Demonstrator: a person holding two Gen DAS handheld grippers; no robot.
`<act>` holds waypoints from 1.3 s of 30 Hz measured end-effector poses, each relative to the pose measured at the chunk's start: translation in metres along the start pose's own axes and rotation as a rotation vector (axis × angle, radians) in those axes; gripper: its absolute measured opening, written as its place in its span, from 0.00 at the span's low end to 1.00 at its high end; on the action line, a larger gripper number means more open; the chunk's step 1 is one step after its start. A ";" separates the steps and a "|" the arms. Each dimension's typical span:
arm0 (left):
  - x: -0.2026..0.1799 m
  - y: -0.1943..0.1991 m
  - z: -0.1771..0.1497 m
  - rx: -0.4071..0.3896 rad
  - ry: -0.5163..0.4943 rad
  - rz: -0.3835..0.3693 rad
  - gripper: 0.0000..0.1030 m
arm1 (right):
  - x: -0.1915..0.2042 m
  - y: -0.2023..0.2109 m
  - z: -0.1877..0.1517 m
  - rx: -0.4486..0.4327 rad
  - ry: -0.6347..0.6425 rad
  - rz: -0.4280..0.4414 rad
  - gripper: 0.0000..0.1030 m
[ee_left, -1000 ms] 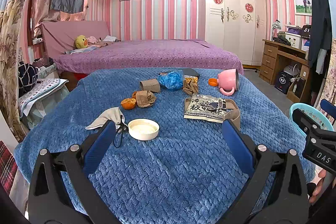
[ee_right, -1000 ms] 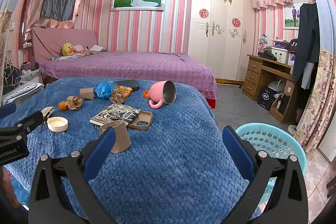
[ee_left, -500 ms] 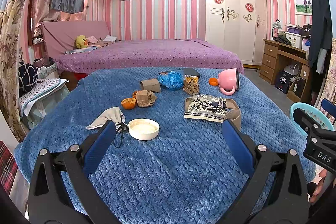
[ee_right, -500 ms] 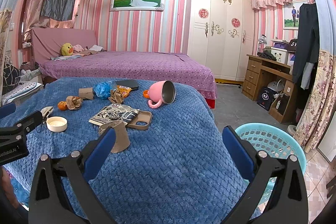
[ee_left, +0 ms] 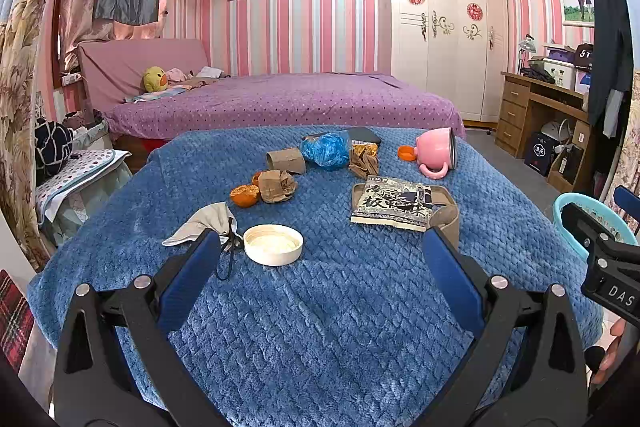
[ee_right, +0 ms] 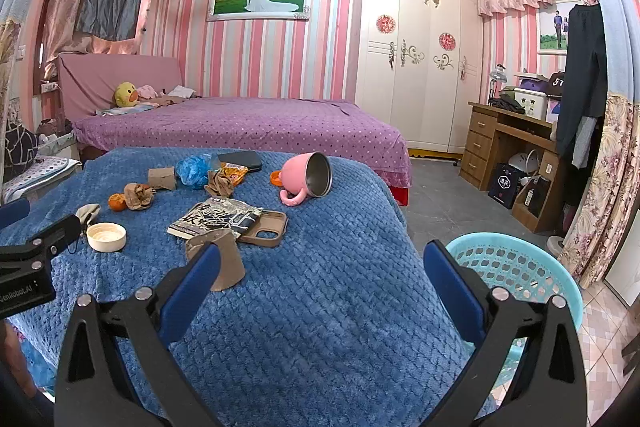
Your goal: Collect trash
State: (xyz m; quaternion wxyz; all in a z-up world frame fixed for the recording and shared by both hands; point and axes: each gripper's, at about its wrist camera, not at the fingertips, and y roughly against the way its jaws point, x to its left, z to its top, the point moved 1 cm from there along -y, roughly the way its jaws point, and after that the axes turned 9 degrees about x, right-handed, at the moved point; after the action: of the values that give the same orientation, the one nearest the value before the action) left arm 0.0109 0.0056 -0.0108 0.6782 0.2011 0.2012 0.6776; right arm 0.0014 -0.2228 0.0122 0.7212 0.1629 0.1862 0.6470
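Trash lies scattered on a blue blanket (ee_left: 320, 307): a white lid (ee_left: 273, 244), a grey mask (ee_left: 202, 223), orange peel (ee_left: 244, 195), crumpled brown paper (ee_left: 276, 185), a cardboard tube (ee_left: 285, 159), a blue plastic bag (ee_left: 326, 149), a black-and-white snack packet (ee_left: 394, 203) and a brown paper cup (ee_right: 222, 259). A turquoise basket (ee_right: 516, 267) stands on the floor to the right. My left gripper (ee_left: 320, 267) hovers open above the near blanket, nothing between its fingers. Near the blanket's right edge my right gripper (ee_right: 320, 271) is open and empty.
A pink mug (ee_right: 306, 179) lies on its side beside an orange cap (ee_right: 275, 177). A tan phone case (ee_right: 264, 229) sits under the packet. A purple bed (ee_right: 240, 123), a white wardrobe (ee_right: 416, 67) and a wooden desk (ee_right: 508, 147) stand behind.
Both views have shifted only slightly; the right gripper drifted a little forward. Nothing on the blanket has moved and both grippers stay open.
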 end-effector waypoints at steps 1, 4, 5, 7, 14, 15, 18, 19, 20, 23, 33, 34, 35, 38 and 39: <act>0.001 0.000 0.000 0.000 0.000 0.000 0.95 | 0.000 0.000 0.000 0.000 0.001 0.000 0.96; 0.000 0.000 0.000 0.000 -0.001 0.000 0.95 | 0.001 -0.002 0.000 0.001 0.004 -0.003 0.96; 0.000 0.000 0.000 0.000 -0.001 0.000 0.95 | 0.000 -0.002 0.000 0.000 0.003 -0.003 0.96; 0.000 0.000 0.000 0.001 -0.001 0.000 0.95 | 0.001 -0.002 0.000 0.000 0.002 -0.003 0.96; 0.000 0.000 0.000 0.001 -0.002 0.001 0.95 | 0.002 -0.002 0.000 0.001 0.003 -0.003 0.96; 0.000 0.000 0.000 0.001 -0.002 0.001 0.95 | 0.001 -0.002 0.000 0.001 0.003 -0.003 0.96; 0.000 0.000 0.000 0.001 -0.003 0.001 0.95 | 0.001 -0.002 0.000 0.001 0.002 -0.002 0.96; 0.000 0.000 0.000 0.001 -0.003 0.001 0.95 | 0.001 -0.002 0.000 0.001 0.002 -0.004 0.96; -0.004 0.005 0.000 0.000 -0.005 0.001 0.95 | 0.002 -0.003 0.000 0.001 0.002 -0.004 0.96; -0.001 0.004 0.000 -0.003 -0.008 0.004 0.95 | 0.002 -0.003 0.000 0.001 0.003 -0.004 0.96; -0.003 0.001 0.001 -0.003 -0.013 0.008 0.95 | -0.002 -0.004 -0.003 0.006 -0.002 -0.020 0.96; -0.003 0.001 0.000 -0.002 -0.014 0.009 0.95 | -0.001 -0.004 -0.003 0.005 -0.001 -0.021 0.96; -0.003 0.002 0.000 -0.001 -0.015 0.009 0.95 | -0.002 -0.004 -0.003 0.006 -0.002 -0.024 0.96; -0.004 0.003 0.001 0.001 -0.017 0.009 0.95 | 0.000 -0.005 -0.004 0.008 0.000 -0.027 0.96; -0.004 0.002 0.001 0.002 -0.018 0.009 0.95 | 0.000 -0.005 -0.004 0.008 -0.001 -0.029 0.96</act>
State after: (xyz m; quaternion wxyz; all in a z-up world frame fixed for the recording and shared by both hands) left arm 0.0095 0.0020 -0.0086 0.6767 0.2087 0.1948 0.6786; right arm 0.0035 -0.2229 0.0062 0.7299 0.1633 0.1908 0.6358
